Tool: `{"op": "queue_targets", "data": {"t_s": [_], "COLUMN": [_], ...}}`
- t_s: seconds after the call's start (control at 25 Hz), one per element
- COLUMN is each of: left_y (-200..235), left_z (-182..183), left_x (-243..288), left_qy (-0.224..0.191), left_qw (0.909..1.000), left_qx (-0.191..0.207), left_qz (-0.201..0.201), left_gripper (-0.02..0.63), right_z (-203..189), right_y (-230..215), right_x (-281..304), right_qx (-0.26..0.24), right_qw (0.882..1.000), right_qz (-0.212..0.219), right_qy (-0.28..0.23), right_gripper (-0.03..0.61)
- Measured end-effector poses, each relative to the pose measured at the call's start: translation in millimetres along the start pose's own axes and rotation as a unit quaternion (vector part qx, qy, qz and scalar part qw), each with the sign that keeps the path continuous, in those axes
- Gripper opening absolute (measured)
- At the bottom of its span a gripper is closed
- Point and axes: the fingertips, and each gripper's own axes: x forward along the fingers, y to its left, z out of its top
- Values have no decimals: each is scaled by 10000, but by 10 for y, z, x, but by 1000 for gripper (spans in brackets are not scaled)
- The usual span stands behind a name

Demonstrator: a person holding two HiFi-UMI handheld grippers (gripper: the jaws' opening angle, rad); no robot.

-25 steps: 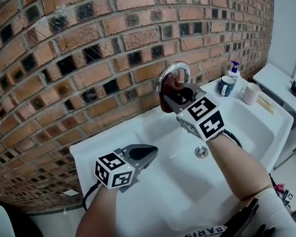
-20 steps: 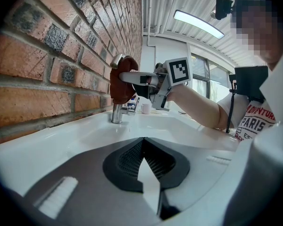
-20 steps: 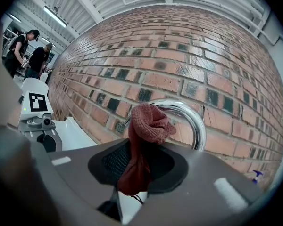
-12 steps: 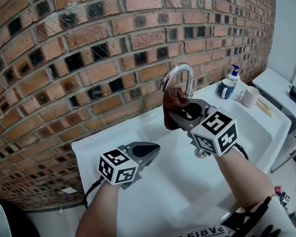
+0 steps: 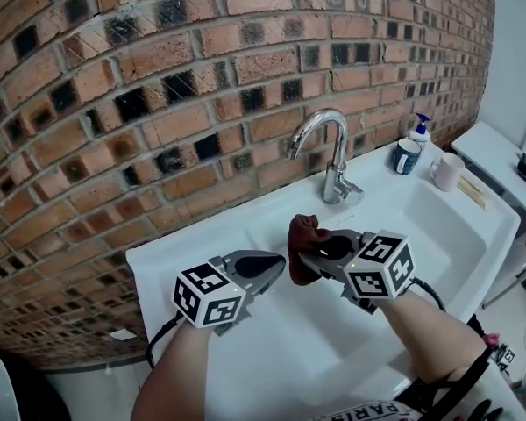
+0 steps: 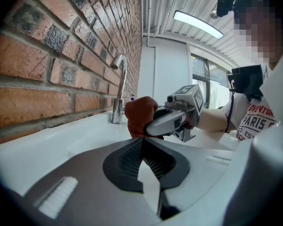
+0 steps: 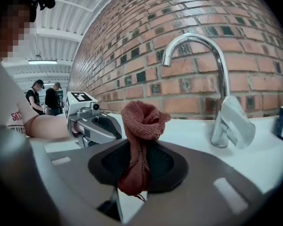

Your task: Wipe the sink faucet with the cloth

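Right gripper [image 7: 137, 160] has its jaws closed tight on the cloth [image 7: 142, 121], pinching it near the middle so that a bunched head stands above the jaws and a short tail hangs below. A second ago this gripper was up at the curved spout of the faucet [image 5: 331, 144] with the cloth against the metal. It has since dropped down and back, and it now hangs over the sink [image 5: 473, 228] basin. The faucet stands ahead of it and up to its right, well apart, with nothing touching it. That suggests a wiping pass on the spout has just ended: either the job is finishing or the gripper is resetting for a stroke lower on the stem and base.

The left gripper [image 5: 261, 271] sits just beside the right one, on its left, with jaws together and nothing between them.

The cloth is a rust-red knit with a coarse weave, crumpled into a soft knob. The faucet is bright chrome, a tall arched neck with a lever at its base, and no smears show on it from here.
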Motion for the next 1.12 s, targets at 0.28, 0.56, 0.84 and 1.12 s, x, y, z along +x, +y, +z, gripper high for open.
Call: {"op": "queue_targets", "data": {"t_s": [0.28,0.56,0.84,1.12], "left_y": [8,9,6,5], "left_z": [3,-4,-5,-7], "left_x": [7,7,7,10], "left_qy": [9,3,8,1], "left_qw": [10000,10000,10000,10000], "left_qx": [5,4,6,2], "left_qz": [1,8,3,6], "left_gripper": [6,6,6,6], "right_z": [-108,-132,-181,-188], "right_y": [14,33,60,78], "right_x": [55,65,95,98], "right_qx": [-59,-83,-90,-144], "right_qw": [9994,9990,9985,9982], "right_qz": [328,431,503,546], "right_qy": [96,119,183,206], "right_gripper": [89,89,89,89]}}
